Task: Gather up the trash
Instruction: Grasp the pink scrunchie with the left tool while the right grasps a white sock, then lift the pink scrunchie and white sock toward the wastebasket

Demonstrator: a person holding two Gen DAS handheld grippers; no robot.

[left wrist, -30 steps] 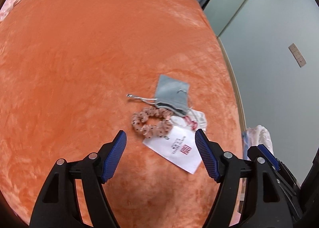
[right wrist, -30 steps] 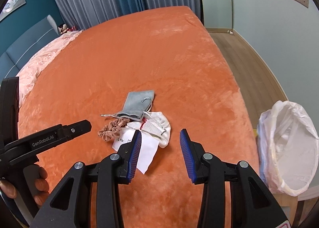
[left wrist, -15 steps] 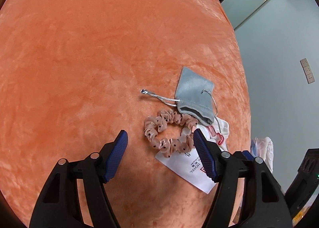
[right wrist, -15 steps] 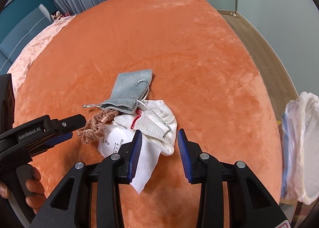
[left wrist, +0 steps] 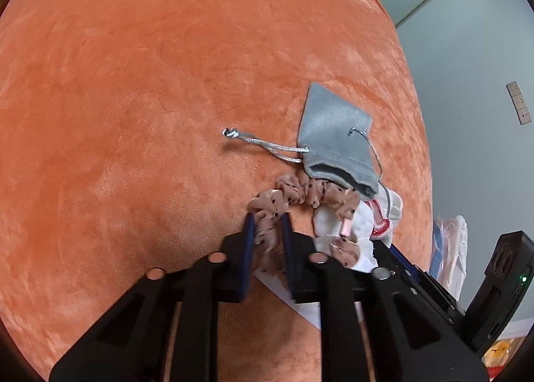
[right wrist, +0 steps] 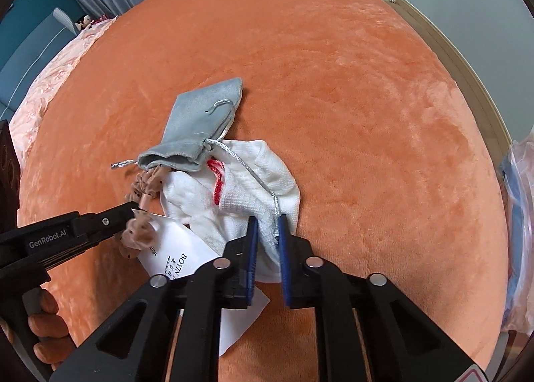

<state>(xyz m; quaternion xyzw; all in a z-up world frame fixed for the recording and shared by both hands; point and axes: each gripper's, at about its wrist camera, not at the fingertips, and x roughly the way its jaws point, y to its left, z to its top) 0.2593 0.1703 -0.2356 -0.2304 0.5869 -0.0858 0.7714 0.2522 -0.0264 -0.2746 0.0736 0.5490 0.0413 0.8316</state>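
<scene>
The left gripper (left wrist: 268, 220) has just closed its blue pads on the pink, dark-dotted fabric scrunchie (left wrist: 293, 196); the right gripper (right wrist: 265, 225) has just closed on the near edge of the white woven cloth with red stitching (right wrist: 257, 188). Beyond them a grey velvet drawstring pouch (right wrist: 200, 128) overlaps both, a white printed paper card (right wrist: 180, 255) beneath. All lie on the orange plush bedspread (right wrist: 350, 98). At the right edge is what looks like a clear plastic bag (right wrist: 520, 231).

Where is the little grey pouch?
The grey pouch lies on the orange blanket, left of centre in the right wrist view, its mouth touching the white cloth.
</scene>
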